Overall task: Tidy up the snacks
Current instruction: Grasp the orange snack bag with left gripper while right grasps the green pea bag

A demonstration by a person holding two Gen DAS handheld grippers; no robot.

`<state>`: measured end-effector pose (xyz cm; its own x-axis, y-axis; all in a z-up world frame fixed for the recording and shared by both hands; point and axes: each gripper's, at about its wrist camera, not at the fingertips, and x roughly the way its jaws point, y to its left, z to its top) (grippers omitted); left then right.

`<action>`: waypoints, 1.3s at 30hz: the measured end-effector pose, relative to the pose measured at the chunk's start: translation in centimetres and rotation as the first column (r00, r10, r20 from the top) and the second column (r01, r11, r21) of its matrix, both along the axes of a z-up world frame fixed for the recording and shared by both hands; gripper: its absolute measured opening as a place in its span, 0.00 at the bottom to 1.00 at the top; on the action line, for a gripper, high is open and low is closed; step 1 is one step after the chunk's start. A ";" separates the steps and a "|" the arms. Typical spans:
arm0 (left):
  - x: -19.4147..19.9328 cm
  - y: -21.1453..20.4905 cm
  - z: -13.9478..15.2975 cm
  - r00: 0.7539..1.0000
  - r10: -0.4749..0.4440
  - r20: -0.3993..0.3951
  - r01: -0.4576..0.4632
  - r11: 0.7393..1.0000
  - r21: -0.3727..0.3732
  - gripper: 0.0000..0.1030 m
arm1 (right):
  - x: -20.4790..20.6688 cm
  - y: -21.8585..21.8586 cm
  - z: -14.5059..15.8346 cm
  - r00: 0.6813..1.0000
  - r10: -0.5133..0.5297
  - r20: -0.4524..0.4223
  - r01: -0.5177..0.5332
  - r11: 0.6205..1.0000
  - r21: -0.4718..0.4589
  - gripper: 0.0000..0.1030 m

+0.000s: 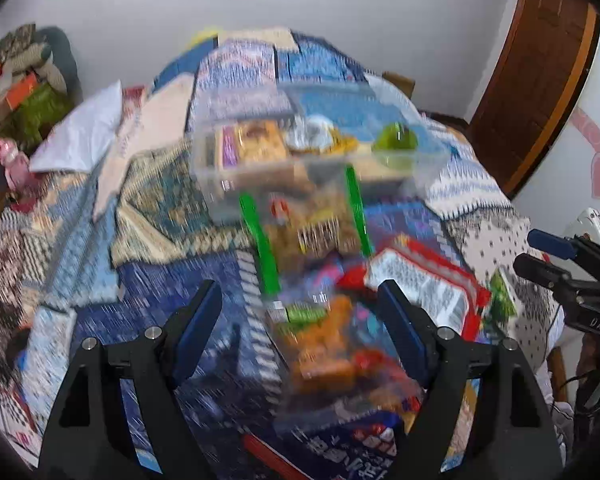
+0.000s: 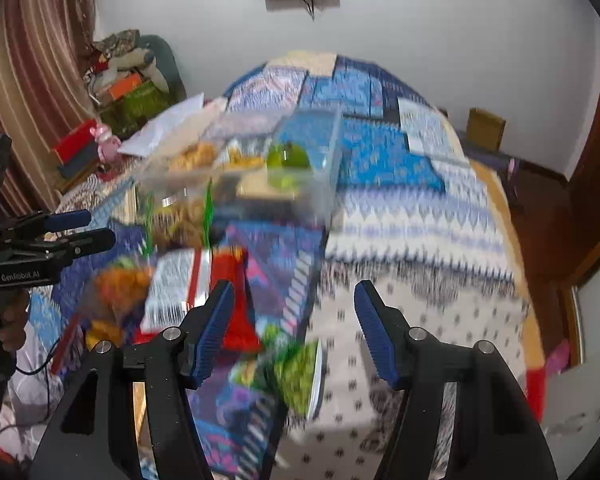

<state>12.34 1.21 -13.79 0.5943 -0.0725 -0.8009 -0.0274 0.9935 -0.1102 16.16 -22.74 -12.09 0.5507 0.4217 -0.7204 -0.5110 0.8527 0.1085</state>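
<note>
- Your left gripper (image 1: 300, 320) is hovering with its jaws standing wide apart and nothing pressed between the pads; the clear bag of orange snacks (image 1: 324, 344) is lying on the bed under the gap, not gripped.
- Your right gripper (image 2: 294, 320) is also standing open and gripping nothing; below it are only the bedspread and the green packet (image 2: 300, 376).
- The patchwork bedspread (image 1: 160, 208) is serving as the whole work surface, and both views are blurring, so small details are hard to tell.
- The clear plastic bin (image 1: 300, 148) is sitting further back on the bed, well apart from both grippers. It is already holding a few things: a yellow-and-purple box (image 1: 256, 146), a pale wrapped item beside it and something round and green (image 1: 396, 144). I judge this part of the sorting as done.
- The clear bag with 2 green strips (image 1: 312, 224) is lying just in front of the bin, outside it.
- The red-bordered packet (image 1: 424, 284) is lying near your left gripper, also outside the bin.
- The blue printed packet (image 1: 340, 448) is lying nearest to you, partly under the orange snacks.
- By my count at least 5 packets are waiting loose, so you are looking at roughly the early-to-middle stretch of the task.
</note>
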 end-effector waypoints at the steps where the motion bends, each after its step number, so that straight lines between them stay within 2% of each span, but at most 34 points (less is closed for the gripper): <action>1: -0.1 -0.1 -0.4 1.000 0.000 -0.015 0.000 1.000 -0.008 0.78 | -0.1 -0.1 -0.5 1.000 -0.003 -0.011 0.003 1.000 -0.003 0.57; 10: -0.6 -1.1 -3.1 0.996 -0.016 -0.083 0.012 0.998 -0.054 0.78 | -0.5 -0.3 -4.3 0.994 -0.016 -0.110 0.014 1.000 -0.012 0.57; 17: 0.0 -1.3 -4.5 0.995 -0.009 -0.102 0.000 0.995 -0.095 0.78 | -0.9 0.0 -5.7 0.991 -0.007 -0.132 0.005 1.000 -0.016 0.57; 18: 0.0 -1.3 -4.6 0.995 -0.008 -0.103 -0.003 0.995 -0.100 0.77 | -1.0 0.0 -5.8 0.991 -0.006 -0.132 0.003 1.000 -0.017 0.57; 20: 0.0 -1.2 -4.7 0.995 -0.019 -0.103 0.006 0.992 -0.124 0.69 | -1.2 -0.1 -5.7 0.992 -0.005 -0.126 0.003 1.000 -0.014 0.53; 22: 0.1 -1.0 -4.7 0.994 -0.014 -0.105 0.001 0.992 -0.126 0.65 | -1.2 -0.1 -5.7 0.991 0.005 -0.130 -0.006 1.000 -0.009 0.41; 26: -0.1 -0.7 -4.8 0.995 -0.004 -0.097 -0.008 0.991 -0.130 0.58 | -1.3 -0.4 -5.5 0.992 0.003 -0.125 -0.003 1.000 -0.004 0.39; 31: -0.9 -0.4 -4.1 0.998 0.014 -0.066 -0.020 0.995 -0.097 0.50 | -1.3 -1.2 -5.0 0.993 -0.023 -0.116 0.025 1.000 0.008 0.37; 39: -2.3 0.7 -1.7 0.999 0.043 0.001 -0.043 0.995 -0.092 0.48 | -1.1 -2.6 -2.7 0.996 -0.064 -0.062 0.066 0.997 0.034 0.37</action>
